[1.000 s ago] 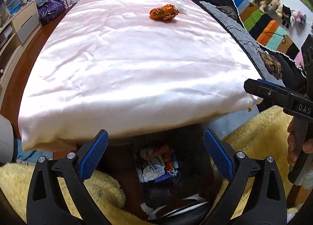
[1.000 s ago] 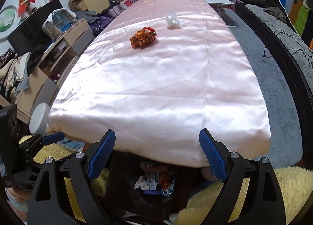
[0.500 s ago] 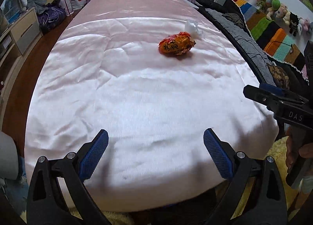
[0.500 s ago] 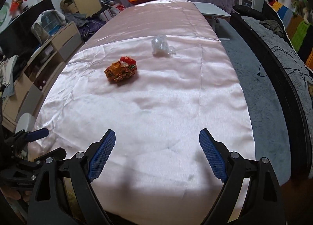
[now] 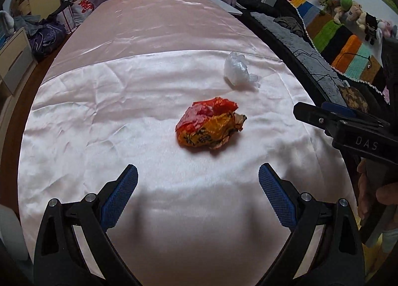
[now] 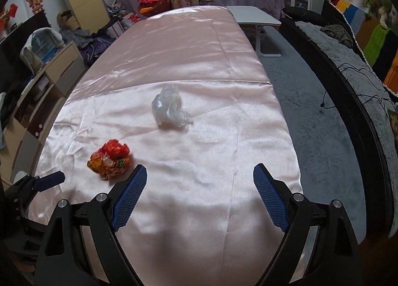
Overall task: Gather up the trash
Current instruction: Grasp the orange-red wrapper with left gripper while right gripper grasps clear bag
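A crumpled red and orange snack wrapper (image 5: 210, 125) lies on the pink satin cloth (image 5: 99, 124). My left gripper (image 5: 197, 176) is open and empty, just short of the wrapper. A crumpled clear plastic bag (image 5: 237, 72) lies beyond it to the right. In the right wrist view the plastic bag (image 6: 169, 108) is ahead and the wrapper (image 6: 109, 159) lies left of my right gripper (image 6: 200, 176), which is open and empty. The right gripper also shows at the right edge of the left wrist view (image 5: 323, 113).
The cloth-covered table (image 6: 223, 67) runs far ahead. A red basket and bottles (image 6: 171, 0) stand at its far end. A small white table (image 6: 256, 16) and grey carpet (image 6: 311, 112) are to the right, drawers (image 6: 49, 74) to the left.
Both grippers have moved forward and up from above the trash bin at the table's near edge to over the cloth. The wrapper and plastic bag are now much closer.
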`<action>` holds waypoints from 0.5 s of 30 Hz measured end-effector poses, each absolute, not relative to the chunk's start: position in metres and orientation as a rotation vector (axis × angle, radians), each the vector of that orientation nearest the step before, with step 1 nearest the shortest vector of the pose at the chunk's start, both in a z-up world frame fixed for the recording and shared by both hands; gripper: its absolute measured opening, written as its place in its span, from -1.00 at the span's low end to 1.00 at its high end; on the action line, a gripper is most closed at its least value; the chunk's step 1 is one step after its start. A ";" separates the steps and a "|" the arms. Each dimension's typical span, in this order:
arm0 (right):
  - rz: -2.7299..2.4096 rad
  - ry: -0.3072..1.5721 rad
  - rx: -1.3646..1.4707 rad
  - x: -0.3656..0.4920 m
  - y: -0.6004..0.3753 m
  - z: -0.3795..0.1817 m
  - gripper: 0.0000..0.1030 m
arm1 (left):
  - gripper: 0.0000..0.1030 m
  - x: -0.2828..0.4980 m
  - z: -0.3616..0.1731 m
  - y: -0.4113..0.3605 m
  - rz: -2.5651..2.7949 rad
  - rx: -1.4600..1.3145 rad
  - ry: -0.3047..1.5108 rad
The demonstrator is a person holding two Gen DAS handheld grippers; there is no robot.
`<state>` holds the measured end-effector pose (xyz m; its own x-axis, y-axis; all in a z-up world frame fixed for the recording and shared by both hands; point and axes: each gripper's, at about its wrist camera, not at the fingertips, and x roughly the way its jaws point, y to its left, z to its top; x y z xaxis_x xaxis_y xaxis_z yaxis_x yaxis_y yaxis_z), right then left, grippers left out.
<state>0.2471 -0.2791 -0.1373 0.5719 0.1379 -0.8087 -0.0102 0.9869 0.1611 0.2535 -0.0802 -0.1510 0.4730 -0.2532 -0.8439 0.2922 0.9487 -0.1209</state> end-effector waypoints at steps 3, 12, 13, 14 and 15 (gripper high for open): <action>0.067 0.954 0.144 0.260 -0.282 -0.138 0.71 | 0.80 0.272 -0.155 -0.089 -0.341 0.056 1.024; 0.091 0.947 0.146 0.292 -0.273 -0.137 0.71 | 0.10 0.304 -0.164 -0.099 -0.390 0.066 1.039; 0.103 0.942 0.147 0.295 -0.270 -0.137 0.71 | 0.09 0.304 -0.163 -0.098 -0.390 0.072 1.031; 0.116 0.937 0.147 0.298 -0.267 -0.137 0.71 | 0.08 0.305 -0.161 -0.097 -0.388 0.072 1.024; 0.132 0.930 0.145 0.302 -0.263 -0.137 0.71 | 0.06 0.307 -0.160 -0.094 -0.381 0.071 1.019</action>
